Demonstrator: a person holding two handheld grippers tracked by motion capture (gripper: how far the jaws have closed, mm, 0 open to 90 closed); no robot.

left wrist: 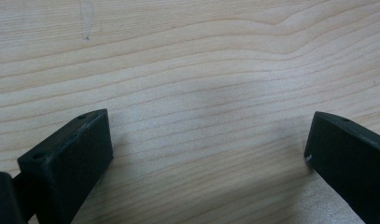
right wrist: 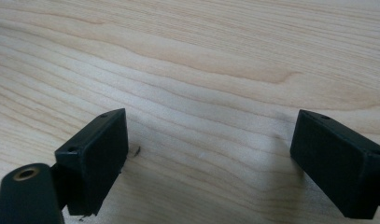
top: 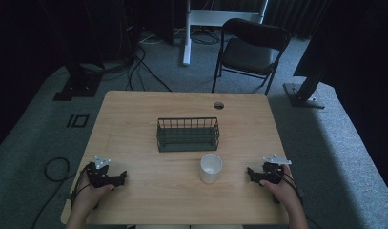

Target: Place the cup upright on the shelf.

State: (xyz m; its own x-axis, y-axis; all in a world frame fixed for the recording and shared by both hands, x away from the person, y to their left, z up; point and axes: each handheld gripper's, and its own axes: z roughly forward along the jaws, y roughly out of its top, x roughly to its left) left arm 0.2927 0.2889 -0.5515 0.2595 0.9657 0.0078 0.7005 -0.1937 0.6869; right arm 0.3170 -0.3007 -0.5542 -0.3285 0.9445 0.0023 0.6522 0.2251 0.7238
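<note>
A white cup (top: 211, 168) stands upright on the wooden table (top: 134, 119), just in front of a dark wire basket (top: 188, 134) that is empty. My left gripper (top: 119, 178) rests on the table near the front left corner, held by a hand. Its jaws stand wide apart in the left gripper view, with bare wood between them (left wrist: 208, 140). My right gripper (top: 252, 174) rests near the front right, to the right of the cup and apart from it. Its jaws are likewise spread with nothing between them (right wrist: 208, 140).
A black folding chair (top: 251, 50) stands on the carpet beyond the table's far edge. A small round hole (top: 219, 105) sits in the tabletop near the far side. Cables (top: 56, 168) lie on the floor at the left. Dark stands flank the table.
</note>
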